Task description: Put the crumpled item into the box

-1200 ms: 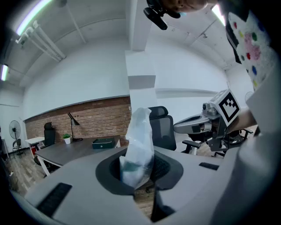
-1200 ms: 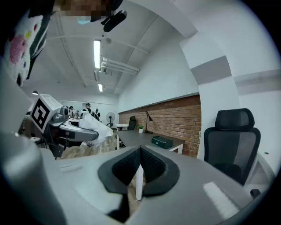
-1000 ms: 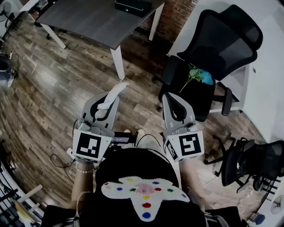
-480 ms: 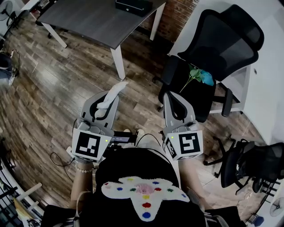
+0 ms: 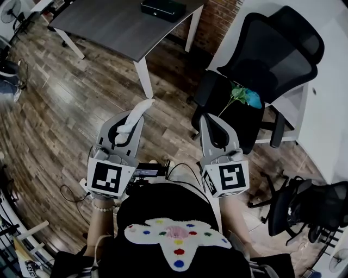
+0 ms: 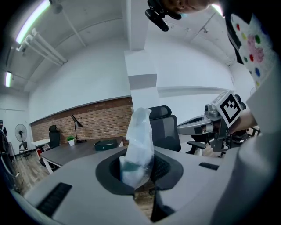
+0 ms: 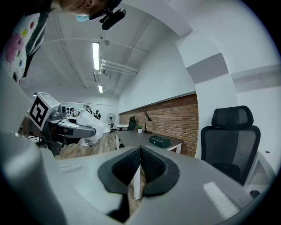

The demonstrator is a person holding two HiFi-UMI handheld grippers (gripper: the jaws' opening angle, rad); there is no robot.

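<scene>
A crumpled whitish plastic item [image 5: 136,114] sticks up from between the jaws of my left gripper [image 5: 130,118], which is shut on it. In the left gripper view the crumpled item [image 6: 139,145] stands upright in my left gripper [image 6: 138,169]. My right gripper [image 5: 209,120] is held beside it, shut and empty; in the right gripper view its pads [image 7: 147,165] meet with nothing between them. The dark box [image 5: 163,7] lies on the grey desk [image 5: 109,27] ahead of both grippers, and shows as the box [image 6: 105,144] and the box [image 7: 159,140] in the gripper views.
A black office chair [image 5: 266,54] stands at the right with a green and blue object [image 5: 246,96] on its seat. A white table [image 5: 331,108] is beyond it and a second dark chair [image 5: 304,203] at the lower right. The floor is wooden planks.
Both grippers have edged a little forward toward the desk. The crumpled item stays in the left gripper's jaws and the right gripper stays shut.
</scene>
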